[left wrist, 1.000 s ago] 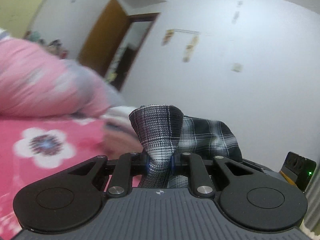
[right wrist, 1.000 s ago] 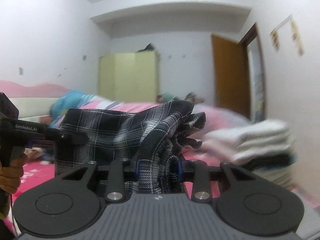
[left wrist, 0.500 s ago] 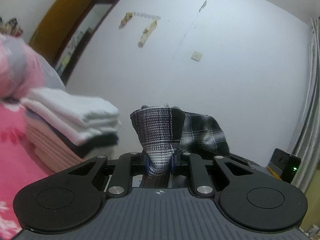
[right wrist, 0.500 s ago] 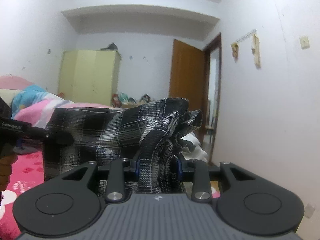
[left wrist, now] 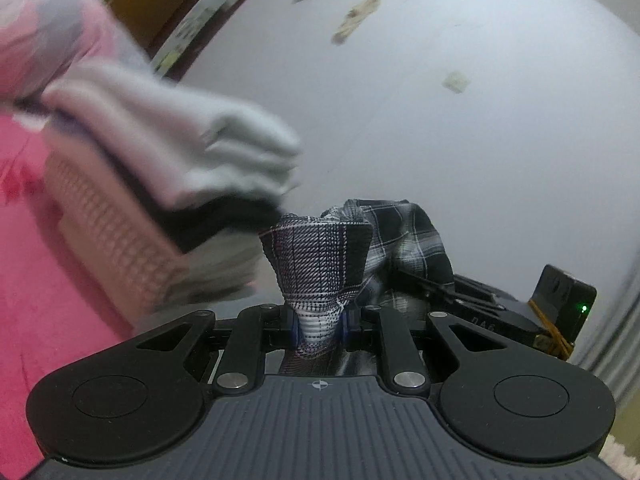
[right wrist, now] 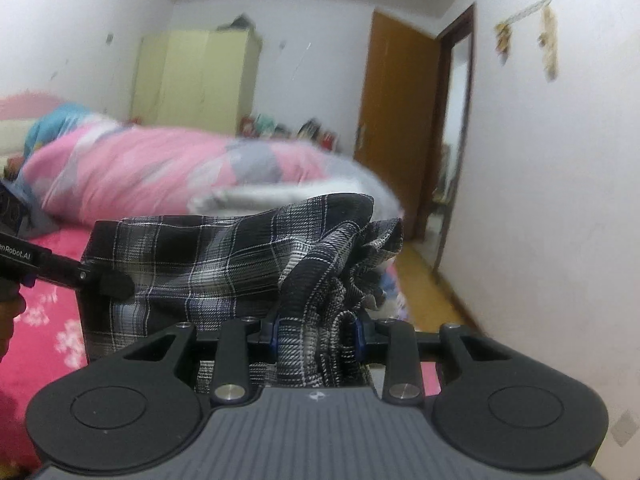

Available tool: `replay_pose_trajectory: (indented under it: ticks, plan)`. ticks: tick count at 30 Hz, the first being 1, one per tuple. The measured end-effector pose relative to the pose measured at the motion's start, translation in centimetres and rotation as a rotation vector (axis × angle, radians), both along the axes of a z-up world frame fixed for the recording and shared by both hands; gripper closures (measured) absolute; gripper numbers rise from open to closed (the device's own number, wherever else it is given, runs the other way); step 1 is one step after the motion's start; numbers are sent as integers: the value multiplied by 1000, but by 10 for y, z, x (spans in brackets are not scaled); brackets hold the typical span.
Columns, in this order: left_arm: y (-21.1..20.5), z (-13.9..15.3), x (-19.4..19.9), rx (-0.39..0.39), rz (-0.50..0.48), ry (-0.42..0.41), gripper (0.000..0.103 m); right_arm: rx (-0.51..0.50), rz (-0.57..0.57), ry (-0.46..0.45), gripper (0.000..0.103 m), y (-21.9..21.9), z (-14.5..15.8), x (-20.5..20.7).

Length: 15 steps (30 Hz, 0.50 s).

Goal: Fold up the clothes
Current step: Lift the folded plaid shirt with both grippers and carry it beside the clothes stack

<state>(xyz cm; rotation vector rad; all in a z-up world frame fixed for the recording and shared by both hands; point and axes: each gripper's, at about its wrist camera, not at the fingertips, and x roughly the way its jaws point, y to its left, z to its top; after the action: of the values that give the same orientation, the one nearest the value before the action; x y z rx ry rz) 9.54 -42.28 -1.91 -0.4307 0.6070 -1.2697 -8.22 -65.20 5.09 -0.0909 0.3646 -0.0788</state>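
Garment: the plaid shirt (right wrist: 224, 264) hangs in the air between your two grippers, above the pink bed (right wrist: 44, 344), not laid flat.
Left gripper (left wrist: 320, 322): your fingers are narrow, pinching a bunched corner of plaid cloth.
Right gripper (right wrist: 316, 336): your fingers clamp a thicker wad of the same shirt.
Stack: folded clothes (left wrist: 192, 184) sit at ten o'clock in the left wrist view, near your held corner.
Risk: the right wad is bulky and loose, so a layer could slip out if you pull the shirt taut.
Risk: swinging close could knock the stack over.
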Motion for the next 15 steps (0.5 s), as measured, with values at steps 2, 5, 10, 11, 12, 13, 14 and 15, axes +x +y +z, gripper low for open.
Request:
replay_pose_trajectory:
  ticks: [2,5,10,11,12,13,14,15]
  plan:
    - [-8,-15,17,24,16,36,87,23,17,45,68,-12,-12,21]
    - [-13,-34,31,60,30,74,87,61,35,111,68,-27,-33,52]
    - [-21,-63,51,110,48,133,85,104,47,218,67,-47,-64,90]
    - [-22,-68,55,118,55,144,83,117,42,238,64,-50,-70,95]
    - [-22,-73,59,127,60,161,76,125,32,255,62,-53,-75,99]
    - [-20,-77,62,139,65,183,68,127,13,268,56,-56,-79,102]
    - [-19,-82,66,151,70,204,63,128,-5,281,51,-58,-83,105]
    - [-16,-86,69,158,73,224,55,129,-25,289,47,-60,-85,107]
